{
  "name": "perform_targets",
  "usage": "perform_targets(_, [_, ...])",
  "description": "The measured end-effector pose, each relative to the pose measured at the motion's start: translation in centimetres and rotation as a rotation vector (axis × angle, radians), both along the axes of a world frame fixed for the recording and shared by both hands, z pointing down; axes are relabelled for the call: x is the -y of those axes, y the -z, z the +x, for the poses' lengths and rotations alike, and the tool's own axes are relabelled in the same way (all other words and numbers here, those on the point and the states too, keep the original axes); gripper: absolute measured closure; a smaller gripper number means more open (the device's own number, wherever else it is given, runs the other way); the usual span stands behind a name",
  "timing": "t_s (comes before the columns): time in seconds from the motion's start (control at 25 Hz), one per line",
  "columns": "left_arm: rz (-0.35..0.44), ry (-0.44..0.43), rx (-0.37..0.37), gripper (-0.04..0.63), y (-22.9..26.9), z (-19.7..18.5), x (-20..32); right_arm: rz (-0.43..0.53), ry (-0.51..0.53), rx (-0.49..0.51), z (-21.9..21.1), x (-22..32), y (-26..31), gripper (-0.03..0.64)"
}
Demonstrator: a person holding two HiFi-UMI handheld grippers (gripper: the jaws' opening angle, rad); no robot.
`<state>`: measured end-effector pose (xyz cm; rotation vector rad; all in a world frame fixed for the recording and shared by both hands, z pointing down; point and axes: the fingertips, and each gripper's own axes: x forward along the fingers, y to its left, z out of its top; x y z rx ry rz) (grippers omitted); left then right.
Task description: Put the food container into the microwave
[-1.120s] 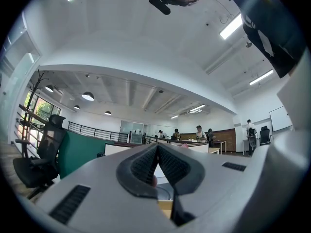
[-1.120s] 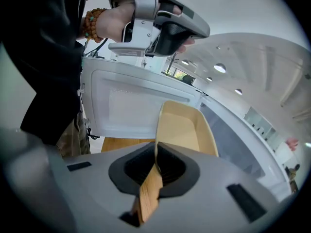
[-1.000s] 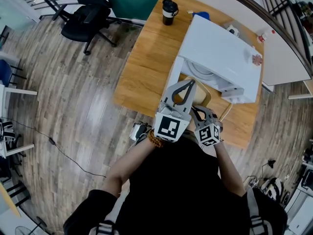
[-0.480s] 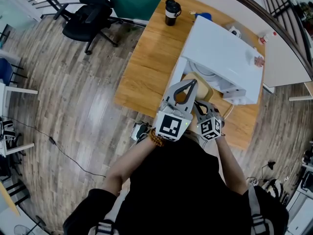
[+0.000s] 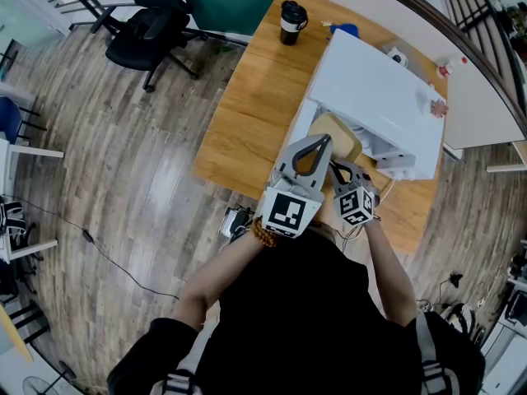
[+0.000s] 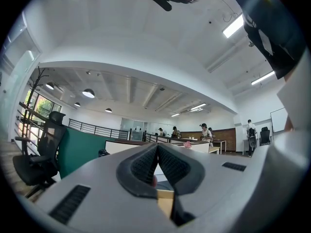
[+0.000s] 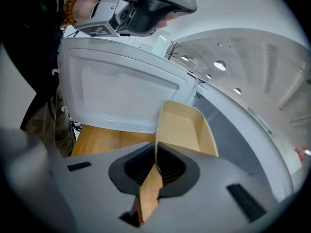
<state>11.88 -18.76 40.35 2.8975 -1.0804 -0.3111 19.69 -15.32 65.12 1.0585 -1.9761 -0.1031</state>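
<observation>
A tan food container (image 5: 333,132) hangs at the mouth of the white microwave (image 5: 379,89) on the wooden table (image 5: 247,113). My right gripper (image 5: 342,169) is shut on its near rim. In the right gripper view the container (image 7: 184,127) tilts ahead of my right gripper (image 7: 156,161), between the open white door (image 7: 121,96) and the grey cavity (image 7: 238,135). My left gripper (image 5: 319,141) is shut with nothing in it, raised just left of the container; its own view shows my left gripper (image 6: 157,147) aimed out into the room.
A black cup (image 5: 289,21) and a small blue object (image 5: 346,30) stand at the table's far end behind the microwave. A black office chair (image 5: 148,23) sits on the wood floor to the far left. The table's left half is bare wood.
My right gripper has carried the container forward, from over the open door toward the microwave's opening. The left gripper has barely moved.
</observation>
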Motion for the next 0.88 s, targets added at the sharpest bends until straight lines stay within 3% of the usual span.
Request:
perform_targets(0.44, [0.023, -0.007, 0.016, 0.574, 0.2, 0.3, 0.5, -0.016, -0.022, -0.051, 2.3, 3.8, -1.4, 0.591])
perform_targets(0.88, [-0.012, -0.011, 0.022, 0.574, -0.5, 0.4, 0.7, -0.034, -0.092, -0.091, 5.4, 7.1, -2.9, 0.591])
